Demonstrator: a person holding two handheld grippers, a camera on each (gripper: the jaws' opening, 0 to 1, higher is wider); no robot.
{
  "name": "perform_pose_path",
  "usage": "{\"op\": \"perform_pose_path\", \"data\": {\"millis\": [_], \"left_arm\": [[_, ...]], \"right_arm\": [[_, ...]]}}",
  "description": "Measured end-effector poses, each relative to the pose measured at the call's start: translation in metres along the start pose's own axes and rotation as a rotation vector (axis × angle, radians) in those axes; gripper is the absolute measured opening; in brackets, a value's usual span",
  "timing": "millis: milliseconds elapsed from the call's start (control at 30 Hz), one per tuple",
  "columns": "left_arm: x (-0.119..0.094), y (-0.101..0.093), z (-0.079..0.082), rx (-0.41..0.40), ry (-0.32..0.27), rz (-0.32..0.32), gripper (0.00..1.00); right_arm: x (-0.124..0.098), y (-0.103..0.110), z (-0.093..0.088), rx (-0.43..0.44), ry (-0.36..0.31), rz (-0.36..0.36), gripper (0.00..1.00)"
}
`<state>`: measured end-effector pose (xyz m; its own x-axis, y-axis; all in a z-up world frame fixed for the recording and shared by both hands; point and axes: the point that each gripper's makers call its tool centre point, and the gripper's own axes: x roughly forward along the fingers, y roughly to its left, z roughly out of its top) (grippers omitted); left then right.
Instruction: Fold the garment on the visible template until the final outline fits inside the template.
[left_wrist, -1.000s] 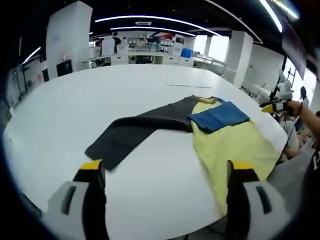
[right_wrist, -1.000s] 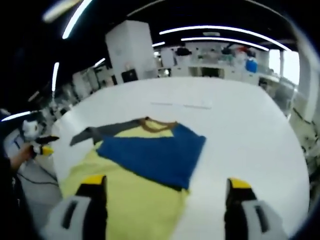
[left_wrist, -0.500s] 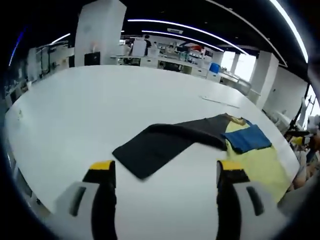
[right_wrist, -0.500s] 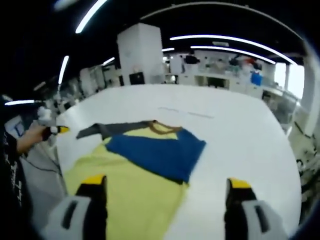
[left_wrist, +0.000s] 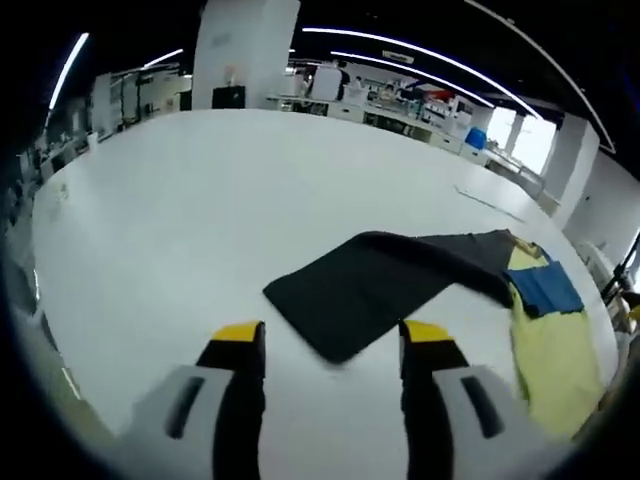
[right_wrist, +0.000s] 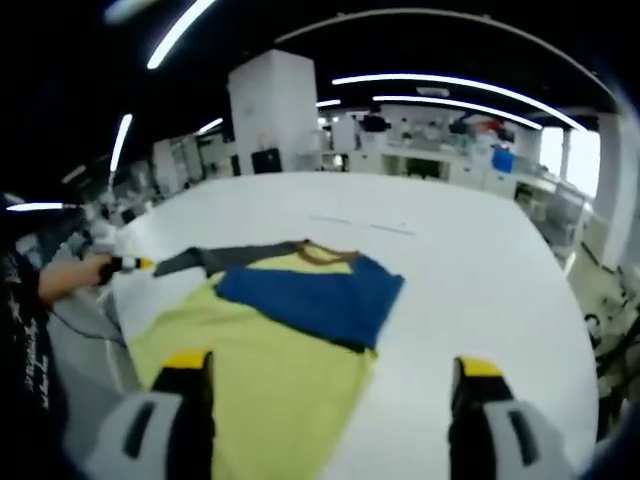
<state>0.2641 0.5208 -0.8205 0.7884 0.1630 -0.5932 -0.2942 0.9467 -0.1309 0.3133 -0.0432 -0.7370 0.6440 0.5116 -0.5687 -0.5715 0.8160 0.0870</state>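
Big white counter (left_wrist: 170, 210) with the garment (right_wrist: 270, 360) spread flat on it, near one edge. Yellow body, dark grey sleeve (left_wrist: 385, 285) stretched out to one side, blue sleeve (right_wrist: 315, 300) folded over the chest, brownish collar (right_wrist: 325, 255) at the top.

Left gripper view: left tool (left_wrist: 325, 355) released, jaws apart with bare counter between the yellow tips, nothing grasped. Hovering just short of the grey sleeve's cuff end, not touching as far as can be seen. Yellow body and blue sleeve off at the right edge of this view.

Right gripper view: right tool (right_wrist: 328, 385) also released, jaws wide apart, empty. Sitting over the lower yellow part of the garment, one jaw tip above the fabric and the other above bare counter beside the hem. Can't tell whether it touches the cloth. At the far left a hand (right_wrist: 88, 270) holding the yellow-tipped left tool near the grey sleeve's end.

No template outline to make out. Open office with ceiling light strips (right_wrist: 440, 78) and a white pillar (right_wrist: 270, 110) behind.
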Motion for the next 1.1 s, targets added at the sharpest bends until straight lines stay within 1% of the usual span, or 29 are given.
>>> {"op": "perform_pose_path", "data": {"millis": [67,133,200,233,267,333,367,433,500,533,633,733,800,867,900,933,1000,1067,1100], "left_arm": [[0.005,0.003,-0.003,-0.028,0.012,0.005,0.41],[0.008,0.003,-0.002,-0.042,0.016,0.014,0.4],[0.011,0.003,-0.003,-0.03,0.017,0.025,0.38],[0.01,-0.002,-0.007,-0.015,0.029,0.029,0.37],[0.011,-0.004,-0.009,-0.018,0.034,0.03,0.36],[0.016,0.0,-0.01,-0.032,0.038,0.058,0.35],[0.016,0.001,-0.011,-0.013,0.042,0.076,0.34],[0.017,-0.001,-0.012,-0.005,0.039,0.084,0.33],[0.018,0.0,-0.013,-0.012,0.042,0.093,0.29],[0.019,0.001,-0.01,-0.001,0.028,0.097,0.28],[0.019,0.005,-0.012,0.017,0.052,0.131,0.24],[0.02,0.013,-0.013,-0.005,0.06,0.161,0.19],[0.023,0.015,-0.013,-0.003,0.06,0.17,0.18],[0.022,0.013,-0.013,-0.014,0.064,0.18,0.16],[0.017,0.008,-0.014,-0.02,0.066,0.189,0.16],[0.016,0.008,-0.015,-0.034,0.068,0.203,0.15],[0.015,0.007,-0.015,-0.063,0.065,0.209,0.12],[0.014,0.007,-0.015,-0.113,0.049,0.213,0.09],[0.013,0.008,-0.015,-0.132,0.05,0.217,0.07]], "right_arm": [[-0.001,0.001,-0.002,-0.005,-0.001,0.006,0.99],[-0.002,0.003,-0.004,-0.008,-0.002,0.013,0.99],[-0.003,0.004,-0.004,-0.009,-0.003,0.014,0.99],[-0.003,0.004,-0.005,-0.012,-0.004,0.013,0.99],[-0.004,0.004,-0.005,-0.014,-0.005,0.01,0.99],[-0.006,0.004,-0.005,-0.024,0.0,0.004,0.99],[-0.006,0.004,-0.007,-0.033,0.008,0.004,0.99],[-0.007,0.002,-0.01,-0.039,0.026,-0.004,0.99],[-0.007,0.0,-0.013,-0.049,0.037,-0.011,0.99],[-0.007,0.0,-0.014,-0.052,0.042,-0.015,0.99],[-0.008,0.0,-0.014,-0.047,0.04,-0.017,0.99],[-0.008,0.0,-0.015,-0.045,0.042,-0.023,0.99],[-0.007,-0.003,-0.019,-0.063,0.06,-0.04,0.99],[-0.006,-0.004,-0.021,-0.074,0.072,-0.05,0.99],[-0.006,-0.004,-0.022,-0.075,0.074,-0.05,0.99],[-0.006,-0.004,-0.022,-0.075,0.074,-0.05,0.99],[-0.006,-0.003,-0.021,-0.059,0.063,-0.049,0.99],[-0.007,-0.003,-0.02,-0.055,0.059,-0.049,0.99],[-0.007,-0.003,-0.021,-0.055,0.06,-0.051,0.99]]}}
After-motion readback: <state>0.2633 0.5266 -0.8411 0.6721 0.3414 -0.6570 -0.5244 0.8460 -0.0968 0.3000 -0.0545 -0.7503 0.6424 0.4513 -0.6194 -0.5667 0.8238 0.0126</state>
